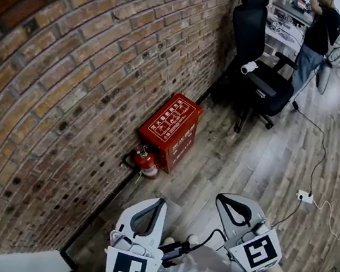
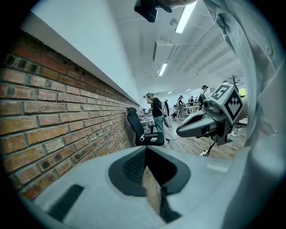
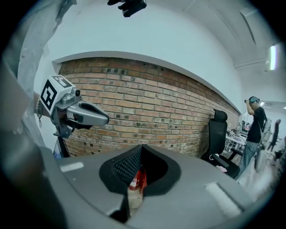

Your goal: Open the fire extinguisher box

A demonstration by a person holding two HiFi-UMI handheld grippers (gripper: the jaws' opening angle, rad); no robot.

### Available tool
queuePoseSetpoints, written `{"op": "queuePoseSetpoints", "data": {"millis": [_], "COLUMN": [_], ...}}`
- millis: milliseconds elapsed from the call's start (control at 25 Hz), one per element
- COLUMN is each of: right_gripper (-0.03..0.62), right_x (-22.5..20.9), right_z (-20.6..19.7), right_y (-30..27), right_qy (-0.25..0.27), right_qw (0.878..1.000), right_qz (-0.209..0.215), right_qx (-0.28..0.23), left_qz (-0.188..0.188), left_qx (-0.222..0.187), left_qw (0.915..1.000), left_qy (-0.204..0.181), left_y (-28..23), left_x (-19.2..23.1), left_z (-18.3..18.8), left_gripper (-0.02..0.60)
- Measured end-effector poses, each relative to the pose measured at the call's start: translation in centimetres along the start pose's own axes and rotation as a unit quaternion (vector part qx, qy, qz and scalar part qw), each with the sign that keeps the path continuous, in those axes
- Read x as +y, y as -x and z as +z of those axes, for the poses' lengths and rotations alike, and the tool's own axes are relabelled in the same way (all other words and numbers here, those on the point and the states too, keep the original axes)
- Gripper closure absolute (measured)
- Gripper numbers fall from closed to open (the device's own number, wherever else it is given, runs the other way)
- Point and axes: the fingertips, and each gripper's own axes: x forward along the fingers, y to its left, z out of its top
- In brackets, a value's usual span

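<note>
The red fire extinguisher box (image 1: 172, 130) stands on the wooden floor against the brick wall, its lid down. A small red fire extinguisher (image 1: 146, 161) stands at its left side. Both grippers are held low and well short of the box. My left gripper (image 1: 160, 202) is shut with nothing in it, and so is my right gripper (image 1: 221, 199). In the left gripper view the left gripper (image 2: 145, 149) points along the wall, with the right gripper (image 2: 210, 121) beside it. In the right gripper view a strip of the red extinguisher (image 3: 136, 178) shows through the right gripper (image 3: 142, 146).
A black office chair (image 1: 253, 55) stands by the wall to the right of the box. A person (image 1: 321, 26) stands at a desk at the far right. A white power strip (image 1: 304, 195) and cables lie on the floor at the right.
</note>
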Motion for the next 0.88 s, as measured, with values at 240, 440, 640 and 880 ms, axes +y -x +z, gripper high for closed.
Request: {"op": "queuePoseSetpoints", "data": {"millis": [240,440,640,880], "right_gripper": [0.588,0.588,0.588,0.588], "right_x": [-1.4,-2.4,-3.2,-3.8], "right_z": [-0.2,-0.7,-1.5,-1.9], "right_y": [0.7,1.9,3.2,3.7], "right_qy": [0.008,0.006,0.010,0.013], "right_qw": [1.000,1.000,1.000,0.999], "right_qz": [0.011,0.015,0.021,0.020], "right_qx": [-0.008,-0.015,-0.020,-0.027], "left_qz": [0.020,0.026,0.038,0.038], "left_qx": [-0.001,0.002,-0.003,-0.004], "left_qw": [0.9998,0.9996,0.9992,0.9990], "left_qy": [-0.004,-0.009,-0.010,-0.023], "left_y": [-0.3,-0.4,-0.8,-1.2], "left_x": [-0.9,-2.5,-3.9,-5.1], "left_z": [1.0,1.4,2.0,2.5], "left_gripper": [0.584,0.584,0.584,0.584]}}
